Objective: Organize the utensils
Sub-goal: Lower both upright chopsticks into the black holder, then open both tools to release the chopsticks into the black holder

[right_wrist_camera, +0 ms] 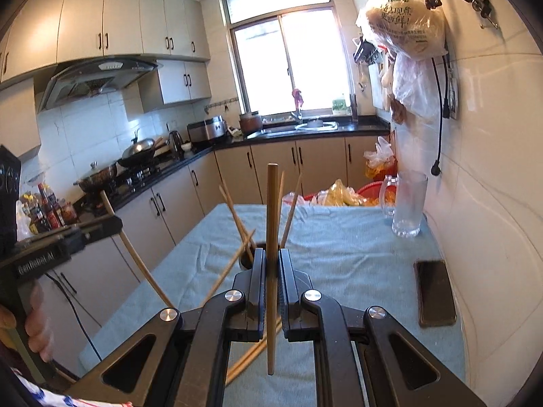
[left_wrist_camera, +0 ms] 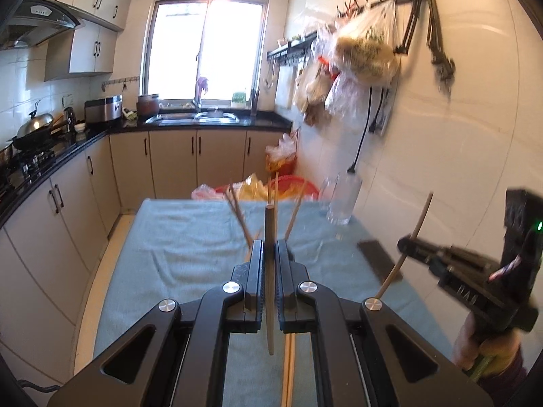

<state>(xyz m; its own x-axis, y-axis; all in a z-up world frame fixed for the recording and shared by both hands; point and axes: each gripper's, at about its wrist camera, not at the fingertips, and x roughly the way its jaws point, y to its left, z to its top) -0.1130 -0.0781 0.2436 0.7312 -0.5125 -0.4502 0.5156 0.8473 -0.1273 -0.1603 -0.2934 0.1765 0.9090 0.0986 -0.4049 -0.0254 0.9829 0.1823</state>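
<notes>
Each gripper holds one chopstick. The left gripper (left_wrist_camera: 269, 254) has its jaws clenched on a stick (left_wrist_camera: 269, 271) that stands almost straight up. The right gripper (right_wrist_camera: 271, 264) has its jaws clenched on another stick (right_wrist_camera: 271, 237), also upright.

The holder (right_wrist_camera: 259, 247) is a dark cup on the table (right_wrist_camera: 339, 244), just past the right jaws at 12 o'clock. Some sticks (right_wrist_camera: 237, 224) already lean in it like a fan. More sticks (right_wrist_camera: 251, 356) lie flat on the blue cloth under the right gripper, at 6 o'clock. A glass mug (right_wrist_camera: 407, 203) stands at 2 o'clock by the wall, and a phone (right_wrist_camera: 434, 291) lies at 3 o'clock.

The step looks like dropping these two sticks into the cup. To do it well, one stick should go at a time (two together may bump). Its low tip should sit over the cup's mouth, clear of the leaning sticks, before the jaws let go. Going down slowly would help, since a hard poke could tip the cup.
</notes>
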